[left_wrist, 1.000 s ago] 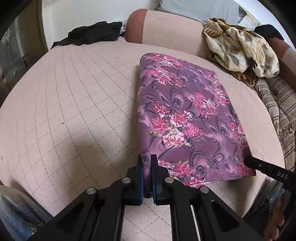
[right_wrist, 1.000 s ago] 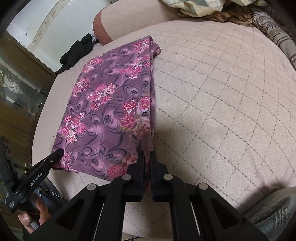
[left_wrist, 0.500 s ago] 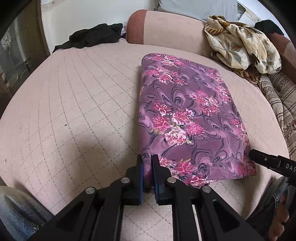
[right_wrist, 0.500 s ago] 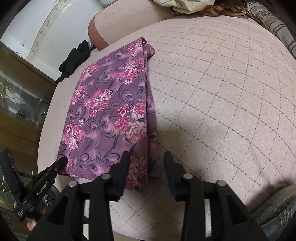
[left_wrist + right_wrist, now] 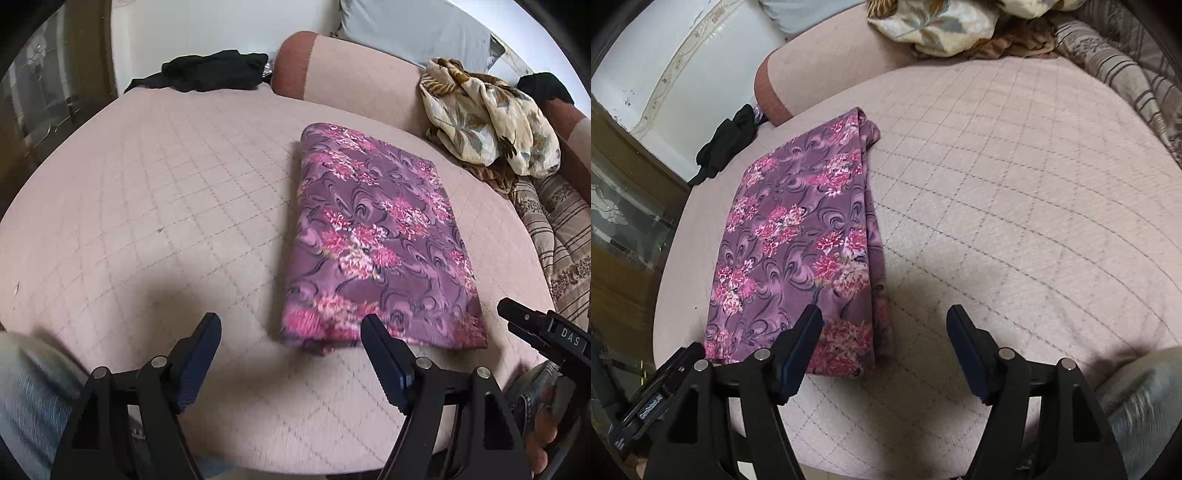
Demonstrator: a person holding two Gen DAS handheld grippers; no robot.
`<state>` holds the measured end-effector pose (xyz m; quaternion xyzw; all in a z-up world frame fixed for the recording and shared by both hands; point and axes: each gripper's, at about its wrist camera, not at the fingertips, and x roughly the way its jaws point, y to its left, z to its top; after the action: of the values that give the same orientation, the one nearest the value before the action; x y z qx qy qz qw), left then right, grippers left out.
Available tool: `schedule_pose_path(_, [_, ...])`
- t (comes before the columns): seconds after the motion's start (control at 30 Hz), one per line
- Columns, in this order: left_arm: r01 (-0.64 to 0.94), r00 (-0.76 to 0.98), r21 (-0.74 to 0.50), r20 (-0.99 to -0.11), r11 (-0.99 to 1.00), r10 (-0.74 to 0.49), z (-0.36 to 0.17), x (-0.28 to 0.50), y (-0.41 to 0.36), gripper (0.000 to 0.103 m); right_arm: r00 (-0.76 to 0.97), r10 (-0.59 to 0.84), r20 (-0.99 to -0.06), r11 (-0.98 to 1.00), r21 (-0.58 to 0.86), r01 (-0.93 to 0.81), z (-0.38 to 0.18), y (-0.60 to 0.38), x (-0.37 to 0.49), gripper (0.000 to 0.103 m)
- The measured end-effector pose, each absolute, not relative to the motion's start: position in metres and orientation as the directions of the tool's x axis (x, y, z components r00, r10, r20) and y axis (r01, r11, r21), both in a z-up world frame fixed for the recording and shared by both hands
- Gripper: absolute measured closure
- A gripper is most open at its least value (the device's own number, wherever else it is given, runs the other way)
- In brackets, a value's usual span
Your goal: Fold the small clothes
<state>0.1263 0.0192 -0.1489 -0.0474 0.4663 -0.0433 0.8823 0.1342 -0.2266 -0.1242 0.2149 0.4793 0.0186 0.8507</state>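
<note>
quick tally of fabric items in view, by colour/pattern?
Purple floral folded cloth: 1
Black garments: 2, one at the far edge of the quilted surface, one on the far right behind the pile
Cream leaf-print cloth, bunched: 1
Striped brown fabric at the right edge: 1
Total: 5

One folded purple floral garment [image 5: 376,236] lies on the one quilted pink bed [image 5: 166,192]. Beyond the garment, at the bed's far edge, is one black garment [image 5: 207,72], and off the garment's far right corner one crumpled cream leaf-print cloth [image 5: 487,114]. One bolster [image 5: 340,70] lies behind the garment. Two grippers appear: one left gripper [image 5: 291,332], one right gripper [image 5: 884,325].
</note>
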Motion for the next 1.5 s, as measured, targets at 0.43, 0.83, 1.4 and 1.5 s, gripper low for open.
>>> schedule_pose_path(0.43, [0.030,0.645,-0.036,-0.763,0.999,-0.047,-0.128,0.081,0.014,0.020,0.584,0.109,-0.804,0.968,0.220,0.122,-0.097,-0.194,0.086,0.032])
schedule_pose_path(0.83, [0.072,0.721,-0.016,-0.690,0.997,-0.063,-0.080,0.037,0.017,0.018,0.625,0.049,-0.779,0.980,0.160,0.121,-0.042,-0.184,0.033,0.029])
schedule_pose_path(1.4, [0.110,0.751,-0.043,-0.651,0.993,-0.112,0.006,0.003,0.026,0.011,0.697,-0.023,-0.717,0.993,0.067,0.102,0.038,-0.173,-0.012,0.026])
schedule_pose_path(1.5, [0.106,0.759,-0.029,-0.643,0.994,-0.100,0.015,-0.001,0.024,0.011,0.706,-0.028,-0.708,0.993,0.065,0.104,0.046,-0.171,-0.016,0.026])
